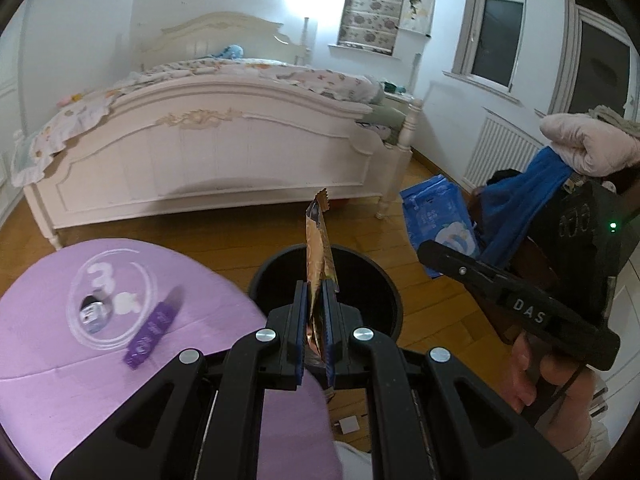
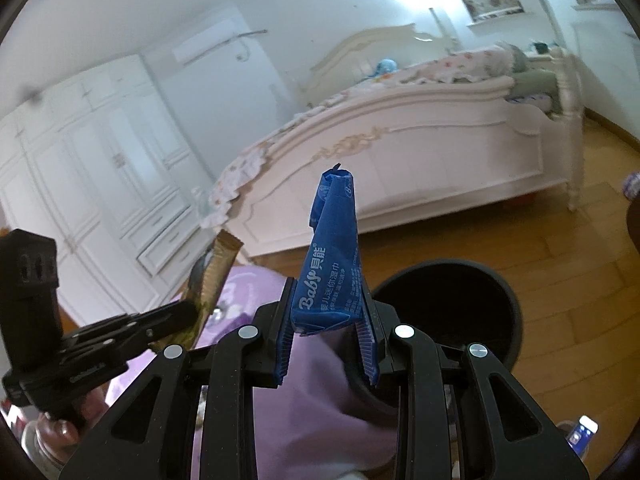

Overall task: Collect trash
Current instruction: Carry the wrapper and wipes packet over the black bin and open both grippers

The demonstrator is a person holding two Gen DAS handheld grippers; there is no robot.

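Gold wrapper [image 1: 318,264] stands pinched upright in left gripper [image 1: 316,312] above bin [image 1: 384,280].

Purple table [image 1: 60,360] carries bottle [image 1: 91,312] and purple strip [image 1: 152,330].

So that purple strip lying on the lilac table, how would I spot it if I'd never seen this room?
Start at the big white bed, then come down to the round lilac table in front of it. Beside the clear round dish holding a small bottle lies the purple strip. It is the only flat, long, dark purple thing there.
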